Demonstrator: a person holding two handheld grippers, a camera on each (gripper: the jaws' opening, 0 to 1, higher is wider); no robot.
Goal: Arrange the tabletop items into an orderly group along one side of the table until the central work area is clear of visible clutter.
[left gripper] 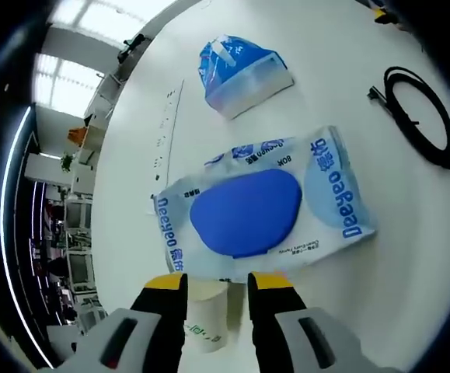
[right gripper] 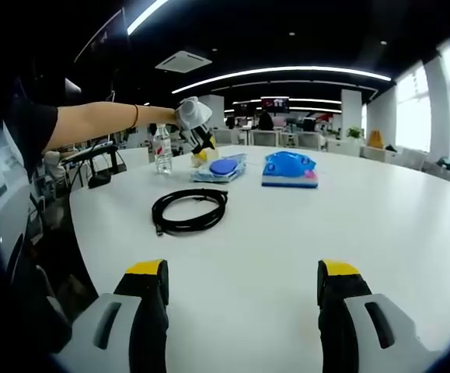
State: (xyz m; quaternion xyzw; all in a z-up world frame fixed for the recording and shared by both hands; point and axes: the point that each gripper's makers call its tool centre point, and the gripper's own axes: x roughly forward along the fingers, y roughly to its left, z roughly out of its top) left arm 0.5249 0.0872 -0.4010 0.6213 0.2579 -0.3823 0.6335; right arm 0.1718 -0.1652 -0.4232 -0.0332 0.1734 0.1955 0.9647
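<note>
The left gripper (left gripper: 217, 289), jaws apart, hovers over a glossy wet-wipes pack (left gripper: 263, 206) near a coiled black cable (left gripper: 420, 113) on the white table (left gripper: 131, 202), while the right gripper (right gripper: 242, 278) gapes wide.

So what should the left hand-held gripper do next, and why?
Probably ease forward and lower a little. The left hand-held gripper is open, with a small pale cup between its jaws and the blue wet-wipe pack just ahead. Closing on the cup would let it be carried to the side. Whether the cup is fully seated, I cannot tell.
</note>
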